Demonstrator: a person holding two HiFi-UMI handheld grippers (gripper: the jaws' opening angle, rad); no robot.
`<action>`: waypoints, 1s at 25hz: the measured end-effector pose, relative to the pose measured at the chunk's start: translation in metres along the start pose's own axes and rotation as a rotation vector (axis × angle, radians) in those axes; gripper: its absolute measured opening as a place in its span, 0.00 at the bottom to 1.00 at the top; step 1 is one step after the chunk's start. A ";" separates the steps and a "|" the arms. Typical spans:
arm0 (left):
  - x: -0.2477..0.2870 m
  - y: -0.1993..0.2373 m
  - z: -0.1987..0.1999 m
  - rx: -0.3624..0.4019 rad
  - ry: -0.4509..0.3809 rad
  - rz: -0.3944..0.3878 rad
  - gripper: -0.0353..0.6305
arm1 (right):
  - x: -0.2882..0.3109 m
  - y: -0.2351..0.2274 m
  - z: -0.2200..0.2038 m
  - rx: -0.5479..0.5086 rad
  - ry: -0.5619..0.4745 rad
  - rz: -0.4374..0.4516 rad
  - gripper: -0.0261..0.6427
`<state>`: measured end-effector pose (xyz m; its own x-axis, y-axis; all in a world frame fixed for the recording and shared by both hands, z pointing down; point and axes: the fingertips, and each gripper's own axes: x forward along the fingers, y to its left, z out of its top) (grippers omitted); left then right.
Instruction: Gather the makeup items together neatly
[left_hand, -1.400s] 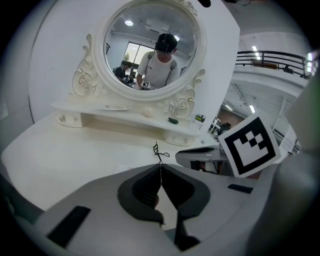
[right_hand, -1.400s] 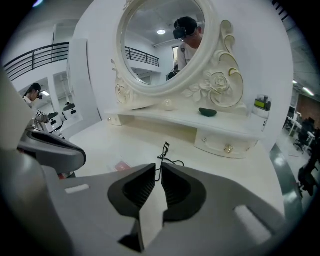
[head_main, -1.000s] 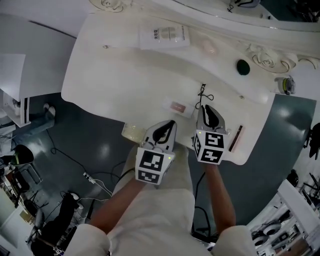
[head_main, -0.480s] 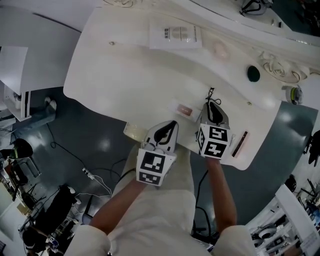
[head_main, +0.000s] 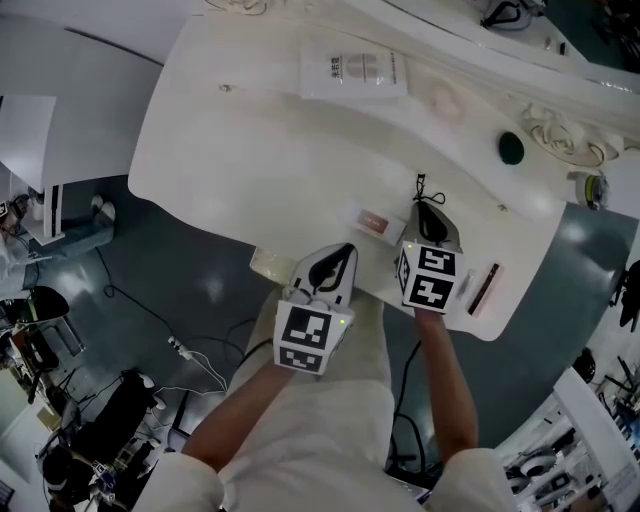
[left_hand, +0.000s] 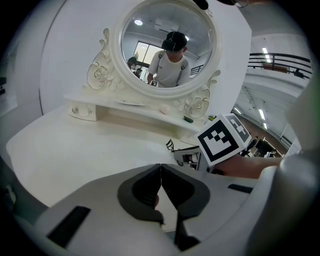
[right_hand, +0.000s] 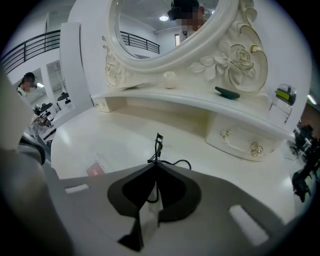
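Right claw (right_hand: 156, 166): clamped on eyelash curler (right_hand: 158, 146) | sachet (head_main: 372, 221): red label, unreadable

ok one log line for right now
right gripper: shut on eyelash curler | left gripper: shut, empty, near table edge | red-labelled packet: on table, not held

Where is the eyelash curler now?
The eyelash curler is right of centre in the head view, pinched by the right gripper, beside the red-labelled packet.

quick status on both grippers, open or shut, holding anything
left gripper: shut, nothing between its jaws
right gripper: shut on the black eyelash curler
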<state>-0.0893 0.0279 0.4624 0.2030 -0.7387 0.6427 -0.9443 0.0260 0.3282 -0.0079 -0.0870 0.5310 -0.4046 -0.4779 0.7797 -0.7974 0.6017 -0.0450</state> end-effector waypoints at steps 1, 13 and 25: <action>0.000 0.000 0.000 0.001 0.000 -0.001 0.07 | 0.000 -0.001 0.000 0.004 -0.001 -0.001 0.06; -0.009 -0.005 0.003 0.032 -0.001 -0.030 0.07 | -0.020 0.005 0.005 0.041 -0.041 -0.008 0.06; -0.021 -0.021 0.009 0.103 -0.001 -0.110 0.07 | -0.065 0.007 0.003 0.105 -0.086 -0.054 0.06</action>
<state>-0.0761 0.0371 0.4356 0.3064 -0.7341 0.6060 -0.9380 -0.1245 0.3234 0.0118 -0.0538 0.4777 -0.3936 -0.5635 0.7263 -0.8594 0.5060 -0.0732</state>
